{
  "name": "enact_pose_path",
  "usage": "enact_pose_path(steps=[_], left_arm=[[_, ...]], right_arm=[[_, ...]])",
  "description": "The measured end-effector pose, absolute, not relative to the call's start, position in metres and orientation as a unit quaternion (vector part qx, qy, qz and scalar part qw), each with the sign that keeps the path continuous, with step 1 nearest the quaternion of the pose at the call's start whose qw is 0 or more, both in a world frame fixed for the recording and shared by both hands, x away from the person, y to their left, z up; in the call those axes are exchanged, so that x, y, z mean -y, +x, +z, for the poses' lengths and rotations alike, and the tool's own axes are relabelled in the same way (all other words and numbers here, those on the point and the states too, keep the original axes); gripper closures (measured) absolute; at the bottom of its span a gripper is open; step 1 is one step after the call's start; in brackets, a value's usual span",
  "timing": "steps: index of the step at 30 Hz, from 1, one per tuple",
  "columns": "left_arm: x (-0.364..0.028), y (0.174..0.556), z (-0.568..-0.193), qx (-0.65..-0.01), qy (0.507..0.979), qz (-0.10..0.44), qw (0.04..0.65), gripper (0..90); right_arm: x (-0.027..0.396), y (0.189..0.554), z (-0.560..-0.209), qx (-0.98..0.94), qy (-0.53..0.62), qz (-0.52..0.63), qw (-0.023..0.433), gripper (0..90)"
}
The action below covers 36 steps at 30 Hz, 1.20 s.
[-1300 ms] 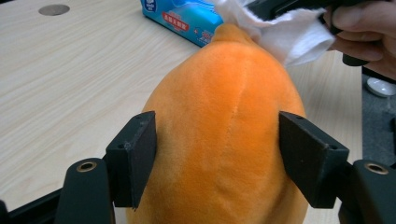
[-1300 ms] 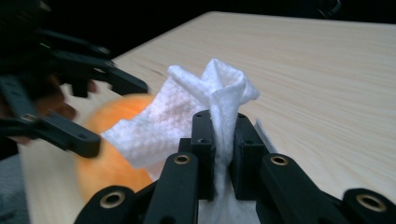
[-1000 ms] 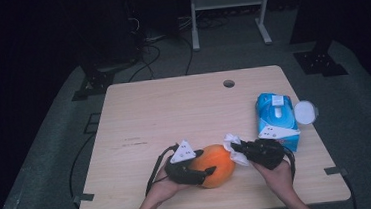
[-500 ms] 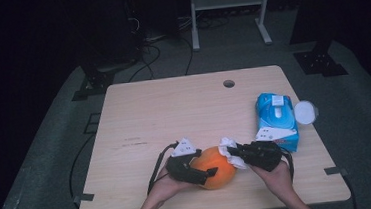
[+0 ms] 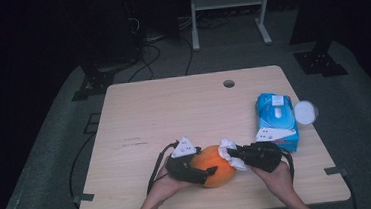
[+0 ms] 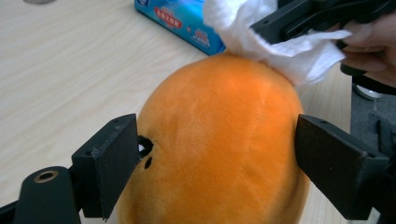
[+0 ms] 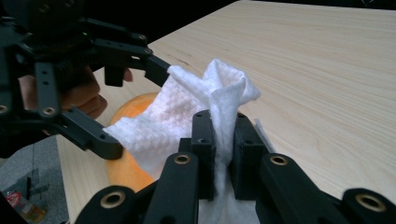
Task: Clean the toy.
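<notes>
Left hand-held gripper [image 6: 217,163] jaws just opened around orange plush [image 5: 212,165], lower centre; white wipe [image 7: 187,121] pinched shut by right hand-held gripper [image 7: 219,135]; unheld plush could be rolled off tabletop [image 5: 174,110] by wiping.

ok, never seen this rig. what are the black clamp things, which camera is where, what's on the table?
No robot here: a person holds a two-jaw tool in each hand. One camera looks down from above; the other two ride on the tools and look along their jaws. On the wooden table lie an orange plush toy, a blue wipes pack and a white lid at its edge. The left gripper straddles the toy; its jaws have just been opening and stand apart from its sides. The right gripper is shut on a white wipe that touches the toy.
</notes>
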State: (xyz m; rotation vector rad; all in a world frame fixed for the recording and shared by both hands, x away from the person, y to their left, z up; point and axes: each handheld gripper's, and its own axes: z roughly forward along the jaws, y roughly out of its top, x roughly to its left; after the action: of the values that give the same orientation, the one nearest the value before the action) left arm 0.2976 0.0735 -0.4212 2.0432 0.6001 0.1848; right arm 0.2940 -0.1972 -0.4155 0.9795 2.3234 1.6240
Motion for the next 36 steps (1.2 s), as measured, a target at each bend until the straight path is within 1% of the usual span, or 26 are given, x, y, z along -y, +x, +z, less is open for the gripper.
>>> enact_pose_path(steps=[1, 2, 3, 4, 5, 9, 11, 13, 14, 15, 17, 18, 20, 22, 25, 28, 31, 32, 33, 34, 35, 36], left_arm=[[-0.073, 0.296, -0.421, -0.243, 0.839, 0.08, 0.481, 18.1], [-0.072, 0.294, -0.42, -0.234, 0.84, 0.094, 0.48, 23.6], [-0.071, 0.291, -0.419, -0.219, 0.841, 0.11, 0.482, 30.5], [-0.07, 0.287, -0.418, -0.199, 0.839, 0.128, 0.489, 40.7], [-0.067, 0.284, -0.415, -0.183, 0.841, 0.149, 0.486, 43.2], [-0.062, 0.282, -0.412, -0.159, 0.841, 0.182, 0.484, 45.9], [-0.064, 0.285, -0.412, -0.167, 0.839, 0.182, 0.485, 45.2], [-0.066, 0.288, -0.413, -0.178, 0.838, 0.176, 0.485, 40.6], [-0.069, 0.289, -0.413, -0.186, 0.837, 0.168, 0.487, 36.8], [-0.07, 0.291, -0.412, -0.194, 0.835, 0.158, 0.49, 29.3], [-0.073, 0.298, -0.414, -0.224, 0.836, 0.098, 0.491, 18.0], [-0.074, 0.301, -0.418, -0.236, 0.836, 0.075, 0.489, 14.3], [-0.075, 0.303, -0.425, -0.25, 0.835, 0.062, 0.486, 11.3], [-0.077, 0.305, -0.425, -0.262, 0.832, 0.056, 0.486, 12.4], [-0.074, 0.296, -0.424, -0.225, 0.844, 0.098, 0.477, 33.7], [-0.068, 0.289, -0.419, -0.195, 0.843, 0.144, 0.481, 43.8], [-0.066, 0.287, -0.415, -0.185, 0.832, 0.187, 0.488, 44.9], [-0.065, 0.286, -0.414, -0.18, 0.834, 0.208, 0.478, 44.6], [-0.065, 0.286, -0.414, -0.178, 0.835, 0.217, 0.474, 44.0], [-0.066, 0.287, -0.415, -0.18, 0.835, 0.212, 0.475, 42.5], [-0.067, 0.289, -0.416, -0.189, 0.836, 0.19, 0.479, 38.7], [-0.069, 0.291, -0.417, -0.194, 0.837, 0.169, 0.482, 30.8]], right_arm=[[0.196, 0.294, -0.414, -0.774, 0.323, 0.539, 0.075, 80.7], [0.195, 0.294, -0.413, -0.773, 0.32, 0.542, 0.078, 80.7], [0.195, 0.294, -0.412, -0.772, 0.319, 0.544, 0.082, 80.7], [0.195, 0.295, -0.41, -0.768, 0.321, 0.548, 0.082, 80.7], [0.196, 0.297, -0.409, -0.765, 0.321, 0.551, 0.086, 80.7], [0.199, 0.303, -0.41, -0.76, 0.33, 0.553, 0.089, 80.7], [0.201, 0.304, -0.413, -0.761, 0.335, 0.55, 0.084, 80.7], [0.202, 0.304, -0.415, -0.763, 0.339, 0.545, 0.078, 80.8], [0.202, 0.303, -0.417, -0.765, 0.341, 0.542, 0.071, 80.8], [0.201, 0.3, -0.419, -0.767, 0.342, 0.539, 0.064, 80.9], [0.201, 0.296, -0.42, -0.773, 0.336, 0.535, 0.06, 80.9], [0.2, 0.294, -0.42, -0.774, 0.334, 0.536, 0.053, 80.9], [0.195, 0.29, -0.416, -0.778, 0.323, 0.536, 0.053, 80.9], [0.19, 0.289, -0.411, -0.778, 0.311, 0.543, 0.055, 80.8], [0.184, 0.292, -0.407, -0.778, 0.304, 0.546, 0.067, 80.8], [0.184, 0.297, -0.409, -0.77, 0.314, 0.551, 0.071, 80.7], [0.188, 0.302, -0.409, -0.76, 0.321, 0.56, 0.075, 80.7], [0.189, 0.303, -0.409, -0.759, 0.323, 0.559, 0.075, 80.7], [0.191, 0.304, -0.41, -0.761, 0.325, 0.556, 0.077, 80.7], [0.191, 0.305, -0.412, -0.764, 0.327, 0.55, 0.081, 80.7], [0.193, 0.306, -0.416, -0.768, 0.331, 0.542, 0.083, 80.7], [0.196, 0.308, -0.421, -0.771, 0.339, 0.533, 0.077, 80.7]])
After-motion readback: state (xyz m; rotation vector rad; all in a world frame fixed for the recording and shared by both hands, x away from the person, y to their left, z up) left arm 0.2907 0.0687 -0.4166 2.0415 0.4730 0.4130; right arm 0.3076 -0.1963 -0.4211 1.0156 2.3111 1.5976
